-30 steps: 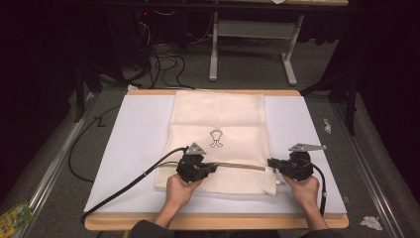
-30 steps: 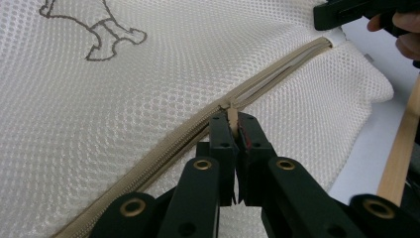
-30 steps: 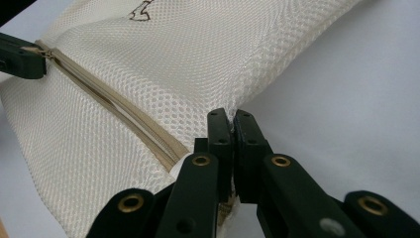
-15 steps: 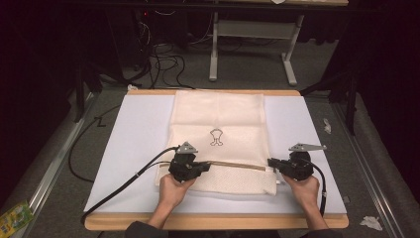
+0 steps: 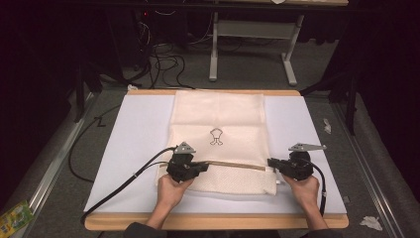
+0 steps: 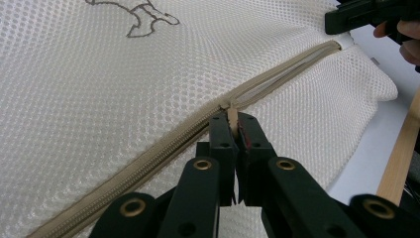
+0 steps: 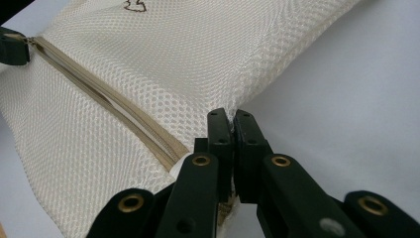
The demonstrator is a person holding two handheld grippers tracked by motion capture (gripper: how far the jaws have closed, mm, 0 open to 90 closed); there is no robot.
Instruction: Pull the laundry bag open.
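A cream mesh bag (image 5: 218, 111) with a small dark printed figure (image 5: 216, 136) lies flat on the white mat (image 5: 133, 144). A beige zipper (image 5: 237, 165) runs across its near end. My left gripper (image 5: 202, 167) (image 6: 233, 119) is shut on the zipper pull (image 6: 231, 111). The zipper teeth are joined behind the pull and parted from it toward the right end. My right gripper (image 5: 271, 162) (image 7: 231, 116) is shut on the bag's right edge (image 7: 225, 111), just past the zipper's end (image 7: 168, 151). A hand holds each gripper.
The mat covers a wooden table with its front edge (image 5: 213, 221) near the person. Beyond the table stand a metal frame (image 5: 247, 29) and floor cables (image 5: 163, 59). Paper scraps (image 5: 369, 222) lie on the floor at right, a green packet (image 5: 15, 216) at left.
My left gripper has slid a little to the left along the zipper with the pull in it, so the parted stretch is longer. The right gripper has stayed put.
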